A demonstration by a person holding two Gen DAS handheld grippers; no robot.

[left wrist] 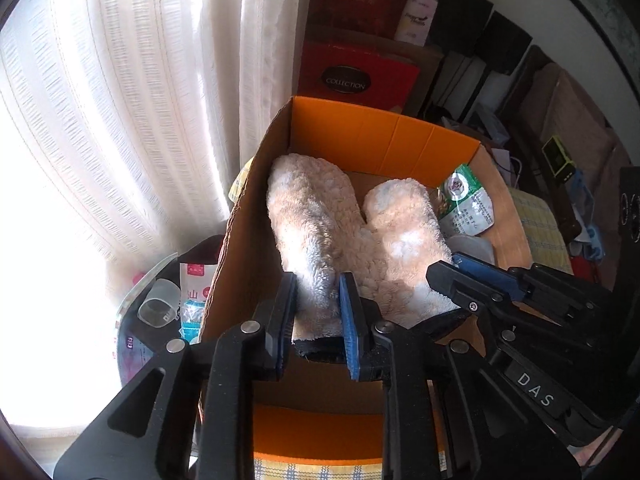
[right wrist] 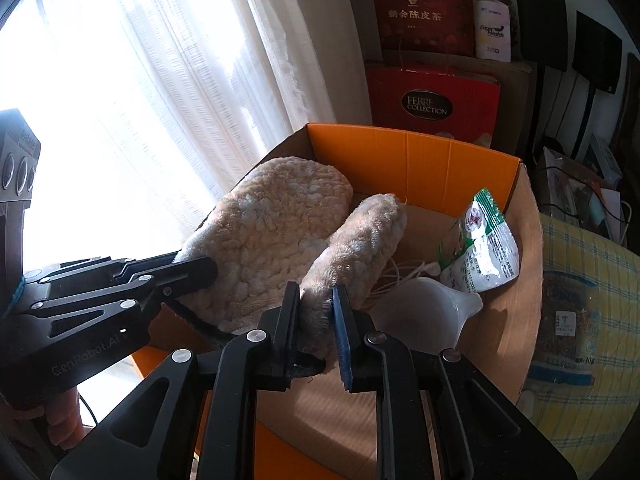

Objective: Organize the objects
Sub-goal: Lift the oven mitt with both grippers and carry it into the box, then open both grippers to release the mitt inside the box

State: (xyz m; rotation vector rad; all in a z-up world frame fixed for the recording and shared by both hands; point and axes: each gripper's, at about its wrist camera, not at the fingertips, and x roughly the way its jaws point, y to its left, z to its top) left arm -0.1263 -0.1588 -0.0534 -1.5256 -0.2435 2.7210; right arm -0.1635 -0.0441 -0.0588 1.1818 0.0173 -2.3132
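Note:
Two fluffy beige slippers lie side by side in a cardboard box [left wrist: 384,140] [right wrist: 420,160] with orange inner flaps. My left gripper [left wrist: 318,284] [right wrist: 192,262] is shut on the heel of the left slipper [left wrist: 308,208] [right wrist: 272,232], its toe near the box's far left corner. My right gripper [right wrist: 316,292] [left wrist: 448,266] has its pads against the heel of the right slipper [right wrist: 360,240] [left wrist: 404,232]. Also in the box are a green and white packet [right wrist: 484,244] [left wrist: 466,200], a translucent white funnel [right wrist: 424,308] and a pale cord [right wrist: 400,276].
Red gift boxes [right wrist: 432,100] [left wrist: 352,76] stand stacked behind the box. A sheer curtain [left wrist: 120,100] covers the bright window on the left. A small glass table with a clear cup [left wrist: 158,304] sits lower left. A yellow checked cloth [right wrist: 592,300] lies right of the box.

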